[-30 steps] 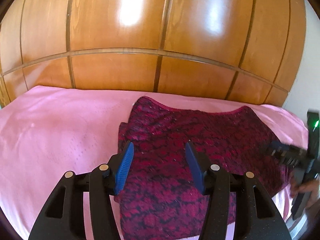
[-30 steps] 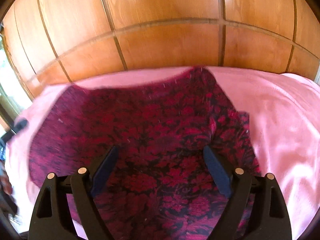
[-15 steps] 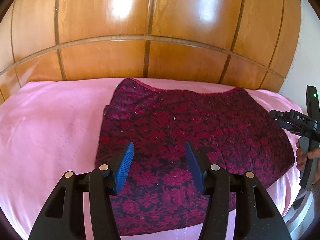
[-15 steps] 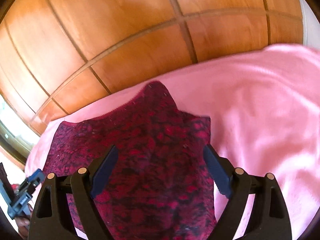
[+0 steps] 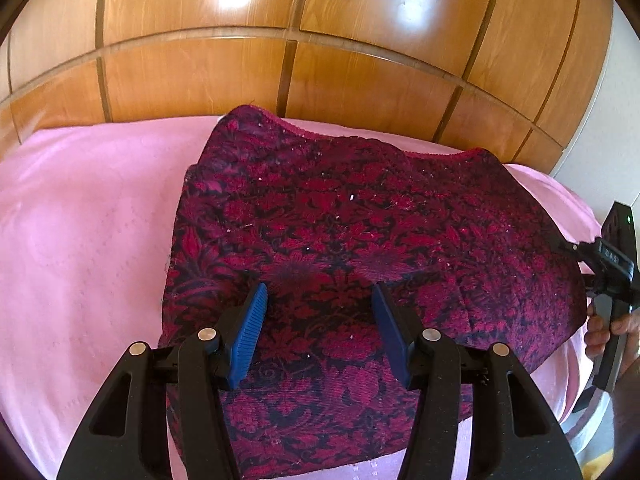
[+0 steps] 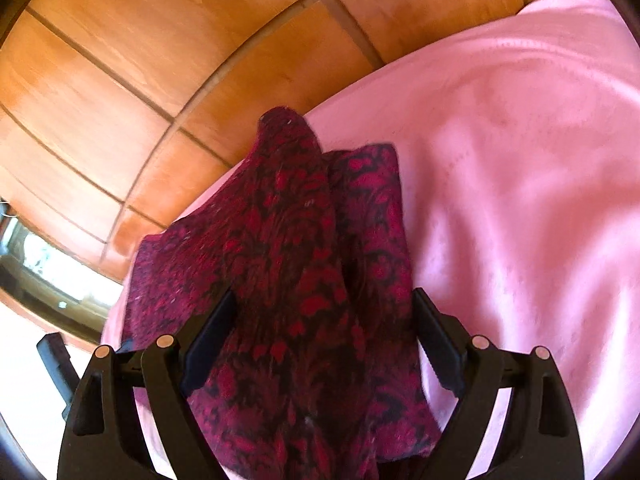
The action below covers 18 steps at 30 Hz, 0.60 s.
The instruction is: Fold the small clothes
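Observation:
A dark red floral garment lies spread on the pink bedsheet, with a narrow folded strip along its left edge. My left gripper hovers low over the garment's near middle, its blue pads apart and nothing gripped. In the right wrist view the garment runs lengthwise under my right gripper, whose jaws stand wide open over the cloth. The left wrist view shows the right gripper in a person's hand at the garment's right edge.
A glossy wooden headboard rises behind the bed. Pink sheet stretches beyond the garment. A window and the bed's edge lie at the lower left of the right wrist view.
The left gripper has sunk closer to the garment, which now fills more of its view. The right gripper has rolled and swung sideways, so it now looks along the garment from its edge.

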Available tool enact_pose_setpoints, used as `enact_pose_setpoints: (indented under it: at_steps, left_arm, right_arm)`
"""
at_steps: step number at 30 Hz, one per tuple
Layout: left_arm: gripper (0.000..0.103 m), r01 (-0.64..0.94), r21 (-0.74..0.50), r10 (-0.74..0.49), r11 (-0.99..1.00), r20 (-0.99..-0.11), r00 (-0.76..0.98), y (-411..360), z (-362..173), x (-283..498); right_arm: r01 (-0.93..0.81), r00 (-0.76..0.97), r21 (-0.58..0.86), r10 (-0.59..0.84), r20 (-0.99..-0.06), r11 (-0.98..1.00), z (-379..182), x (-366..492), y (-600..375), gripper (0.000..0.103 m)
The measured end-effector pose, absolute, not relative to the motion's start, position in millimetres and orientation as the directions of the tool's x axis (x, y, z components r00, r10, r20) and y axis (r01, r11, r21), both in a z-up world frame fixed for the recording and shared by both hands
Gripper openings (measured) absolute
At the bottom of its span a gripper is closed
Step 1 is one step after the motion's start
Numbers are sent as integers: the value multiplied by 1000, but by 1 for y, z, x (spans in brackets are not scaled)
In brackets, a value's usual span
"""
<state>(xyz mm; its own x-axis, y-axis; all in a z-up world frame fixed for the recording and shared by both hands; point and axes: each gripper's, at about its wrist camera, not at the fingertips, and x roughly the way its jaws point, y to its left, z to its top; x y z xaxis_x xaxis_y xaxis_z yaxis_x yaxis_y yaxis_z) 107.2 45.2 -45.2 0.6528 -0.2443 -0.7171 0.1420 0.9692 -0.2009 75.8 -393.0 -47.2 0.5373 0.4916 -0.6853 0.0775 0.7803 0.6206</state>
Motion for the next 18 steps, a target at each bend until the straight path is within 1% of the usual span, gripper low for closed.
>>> enact_pose_setpoints:
  at_steps: [3, 7, 9, 11, 13, 14, 15, 16, 18]
  left_arm:
    - [53, 145, -210, -253, 967, -721, 645, 46, -45, 108]
    - [53, 145, -217, -259, 965, -728, 635, 45, -46, 110]
    - [53, 144, -219, -260, 965, -731, 631, 45, -46, 111]
    - [53, 145, -224, -265, 964, -732, 628, 46, -46, 112]
    - [53, 147, -231, -272, 962, -733, 624, 47, -46, 115]
    - [53, 148, -233, -273, 961, -733, 623, 47, -46, 115]
    - [53, 148, -235, -275, 961, -733, 622, 47, -46, 115]
    - [53, 147, -237, -276, 960, -733, 621, 48, -46, 114]
    - [53, 146, -247, -283, 958, -733, 619, 49, -46, 115]
  right_arm:
    - [58, 516, 649, 534, -670, 758, -51, 67, -395, 86]
    - [44, 500, 693, 585, -639, 720, -55, 54, -398, 79]
    - [36, 499, 715, 608, -618, 698, -54, 49, -400, 78]
    - [35, 486, 715, 613, -623, 699, -57, 48, -399, 77]
    - [35, 483, 682, 585, -652, 731, -55, 48, -395, 61]
    - [25, 484, 666, 574, -661, 746, -50, 50, -391, 57]
    - [5, 489, 644, 559, -669, 765, -43, 50, -385, 48]
    - [-29, 490, 614, 547, -679, 789, -32, 50, -379, 44]
    - [-69, 471, 590, 548, -692, 804, -23, 51, -369, 44]
